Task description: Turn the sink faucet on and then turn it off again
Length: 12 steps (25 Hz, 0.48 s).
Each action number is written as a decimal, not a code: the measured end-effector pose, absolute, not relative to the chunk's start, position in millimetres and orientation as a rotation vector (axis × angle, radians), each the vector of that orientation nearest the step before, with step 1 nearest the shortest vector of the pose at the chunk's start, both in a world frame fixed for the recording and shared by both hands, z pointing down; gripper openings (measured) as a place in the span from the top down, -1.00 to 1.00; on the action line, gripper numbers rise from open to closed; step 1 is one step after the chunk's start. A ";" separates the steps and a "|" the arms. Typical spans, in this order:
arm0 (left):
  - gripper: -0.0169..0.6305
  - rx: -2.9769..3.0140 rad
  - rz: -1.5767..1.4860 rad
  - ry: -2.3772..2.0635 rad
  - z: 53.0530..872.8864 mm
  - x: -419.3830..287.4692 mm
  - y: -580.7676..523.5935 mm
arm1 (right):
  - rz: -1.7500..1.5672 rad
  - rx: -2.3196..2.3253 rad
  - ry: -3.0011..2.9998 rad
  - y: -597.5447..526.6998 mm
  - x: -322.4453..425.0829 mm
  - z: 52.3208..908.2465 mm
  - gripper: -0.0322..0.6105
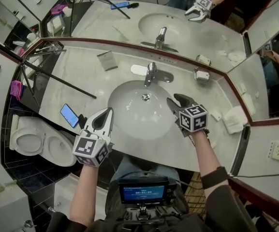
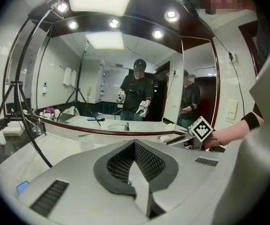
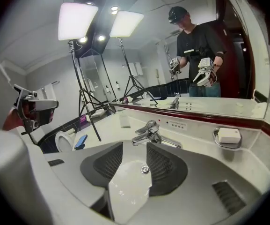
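The faucet (image 1: 151, 74) stands at the back of the sink (image 1: 124, 122), against the marble counter (image 1: 81, 76) just below the mirror, its spout reaching out over the basin toward the drain (image 1: 145, 97). The right gripper (image 1: 176, 100) hangs over the right side of the basin with its jaws parted and nothing between them. Its tips point up and left toward the faucet but are clear of it. In the right gripper view the faucet (image 3: 149, 131) sits just beyond and above the gap of the right gripper (image 3: 135, 148), and only the white bowl and the drain show through that gap. The left gripper (image 1: 108, 112) is at the front left rim of the sink, well apart from the faucet, with its jaws pressed together and empty. A blue phone (image 1: 69, 115) lies on the counter just left of it.
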<state>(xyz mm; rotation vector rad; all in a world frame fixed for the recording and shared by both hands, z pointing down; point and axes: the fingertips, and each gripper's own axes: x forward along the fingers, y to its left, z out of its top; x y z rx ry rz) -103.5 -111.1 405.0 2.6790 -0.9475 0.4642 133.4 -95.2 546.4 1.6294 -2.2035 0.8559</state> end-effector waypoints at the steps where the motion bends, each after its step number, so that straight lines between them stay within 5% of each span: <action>1: 0.94 2.675 0.462 -0.962 406.8 -103.0 -110.2 | 0.858 1.607 -2.216 -105.1 132.4 553.1 0.33; 12: 0.94 2.601 0.490 -1.037 439.3 -94.8 -93.9 | -0.239 1.094 -1.868 -214.0 124.5 620.7 0.19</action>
